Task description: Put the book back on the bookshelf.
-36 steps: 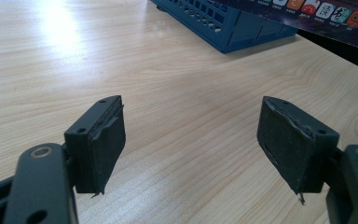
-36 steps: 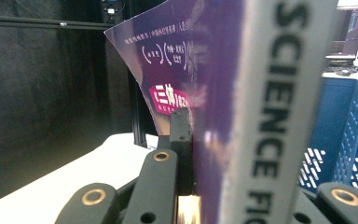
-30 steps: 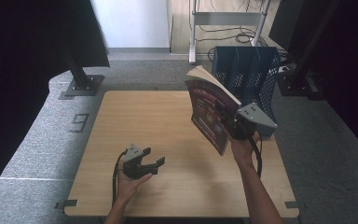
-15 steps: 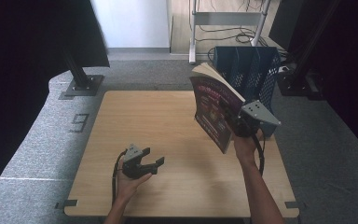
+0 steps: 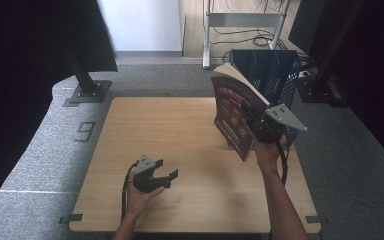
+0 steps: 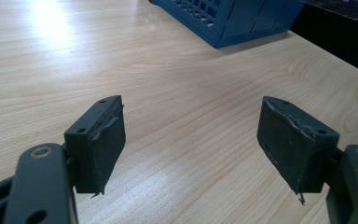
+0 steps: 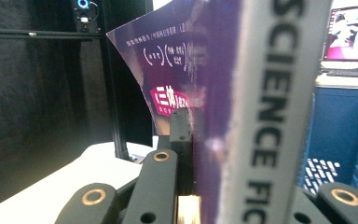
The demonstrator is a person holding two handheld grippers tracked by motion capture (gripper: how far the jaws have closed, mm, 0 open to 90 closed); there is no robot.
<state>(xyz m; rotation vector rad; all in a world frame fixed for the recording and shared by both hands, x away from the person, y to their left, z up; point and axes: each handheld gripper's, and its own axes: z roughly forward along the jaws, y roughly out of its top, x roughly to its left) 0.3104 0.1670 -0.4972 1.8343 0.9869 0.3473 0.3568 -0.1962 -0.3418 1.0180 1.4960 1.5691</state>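
A person at a wooden table lifts a purple paperback book clear of the tabletop, its lower edge clamped between the jaws of the right gripper, at about 3 o'clock on the table and just in front of the blue slotted crate at 1 o'clock. The right gripper view brings out what the high view cannot: the pale spine lettered "SCIENCE FIC" and a black jaw pressed flat against the glossy cover. The left gripper view shows its two worn pads well apart over bare wood, nothing between them, with the crate's corner far off at 12 o'clock. From above, the right forearm reaches up from 5 o'clock, wrist raised; the left gripper rests low near 7 o'clock, cradled in an upturned hand.
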